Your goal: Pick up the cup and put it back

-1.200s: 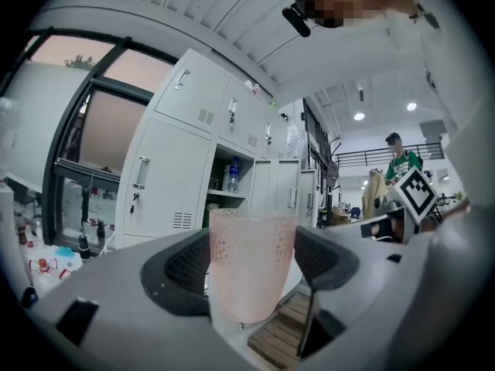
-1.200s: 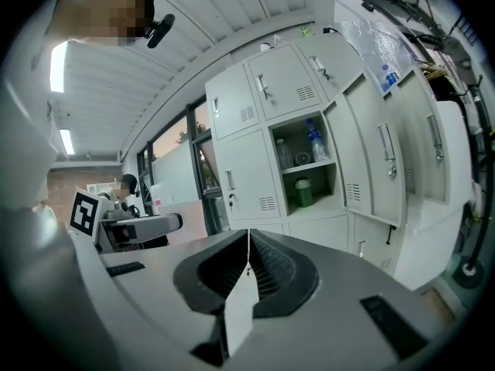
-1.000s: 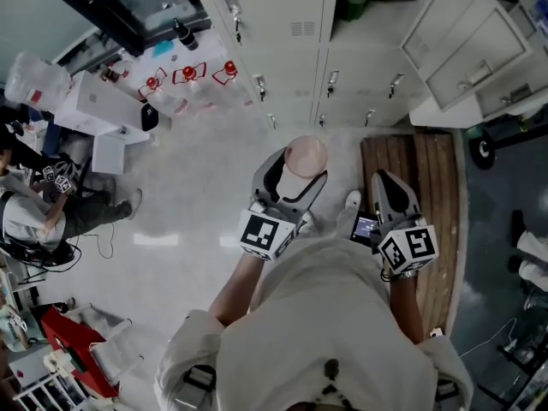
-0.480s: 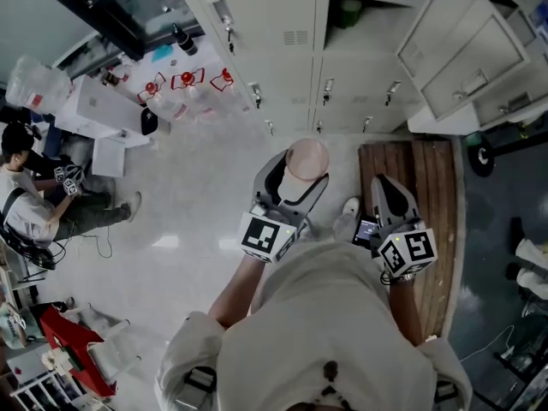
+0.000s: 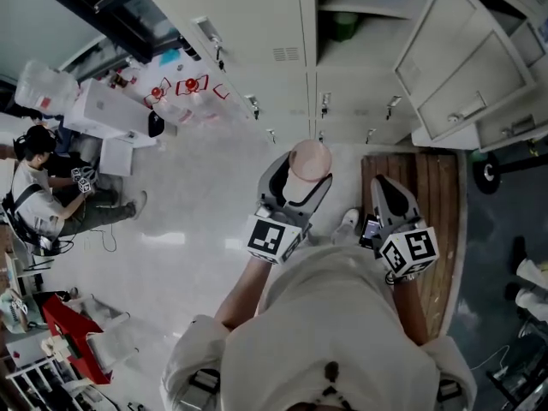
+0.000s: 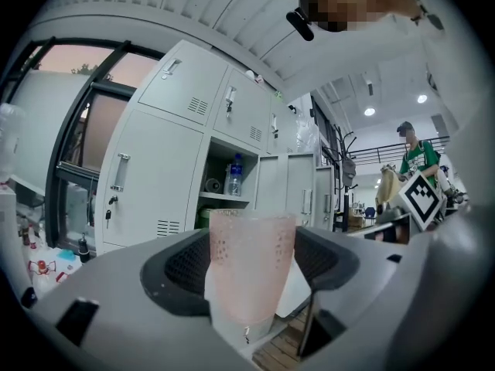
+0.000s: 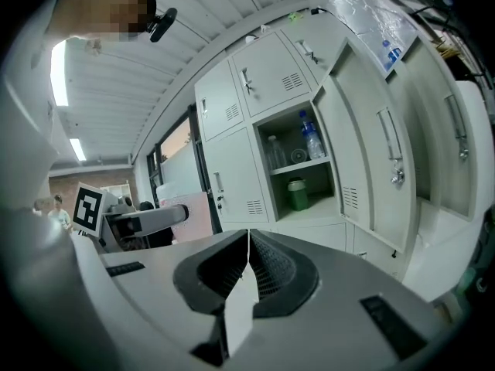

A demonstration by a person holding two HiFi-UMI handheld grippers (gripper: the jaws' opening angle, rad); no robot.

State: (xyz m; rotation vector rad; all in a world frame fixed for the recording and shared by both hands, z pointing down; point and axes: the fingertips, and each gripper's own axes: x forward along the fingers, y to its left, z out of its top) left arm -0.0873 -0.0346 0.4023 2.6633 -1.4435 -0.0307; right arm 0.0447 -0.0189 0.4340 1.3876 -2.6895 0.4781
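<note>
Ahead of the person, a wall of pale lockers (image 5: 257,32) fills the upper part of the head view. One compartment (image 7: 319,185) stands with its door swung wide, likely so that its shelf can take the cup. Both forearms reach forward side by side from the body, elbows tucked in. The left gripper (image 5: 304,174) points about level toward the lockers. Its jaws are spread wide and press on either side of the cup (image 6: 251,265), a frosted pink tumbler held upright and clear of any surface. That level hold probably keeps it from tipping. The right gripper (image 7: 247,246) tilts slightly downward, jaws closed together on nothing, seemingly idle. Inside the compartment sit a clear bottle (image 7: 311,140) and a green jar (image 7: 297,194).
</note>
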